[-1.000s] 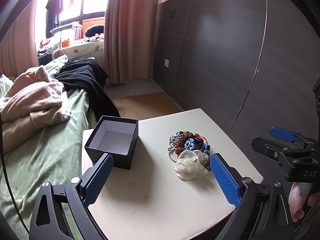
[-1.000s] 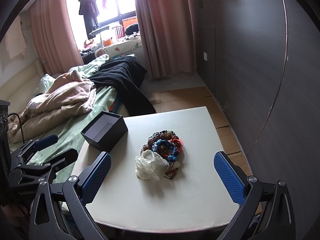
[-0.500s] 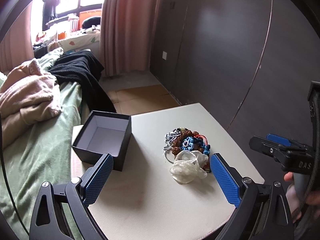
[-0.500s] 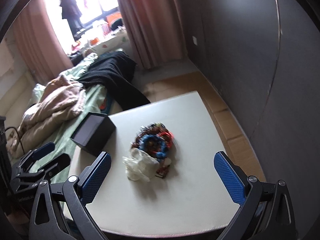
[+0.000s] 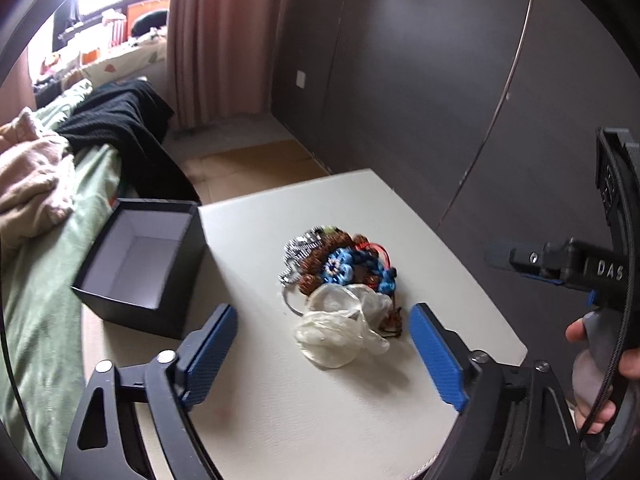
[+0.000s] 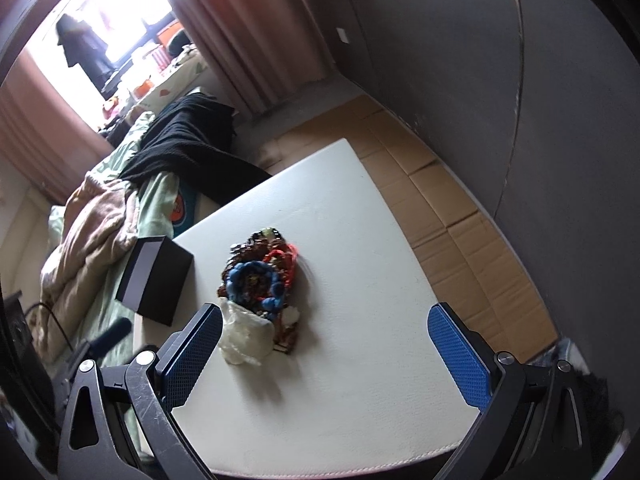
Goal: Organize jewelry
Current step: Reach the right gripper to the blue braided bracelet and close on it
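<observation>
A heap of jewelry [image 5: 340,266] with blue, brown, red and silver beads lies mid-table, with a crumpled clear plastic bag [image 5: 340,328] against its near side. An open black box [image 5: 140,268] with a white inside stands at the table's left edge. My left gripper [image 5: 320,360] is open and empty, just in front of the bag. My right gripper [image 6: 326,354] is open and empty, tilted, near the heap [image 6: 260,276] and the bag [image 6: 244,340]. The box [image 6: 156,280] shows to the left. The right gripper's body [image 5: 580,268] shows at the right of the left wrist view.
The white table [image 5: 320,420] stands between a bed with green sheet, pink blanket and black cloth [image 5: 48,184] on the left and a dark wardrobe wall [image 5: 440,80] on the right. Cardboard [image 6: 440,184] covers the floor beyond the table.
Both grippers have moved closer to the heap. The right gripper has tilted so its view is rotated. Both stay open and nothing on the table has moved.
</observation>
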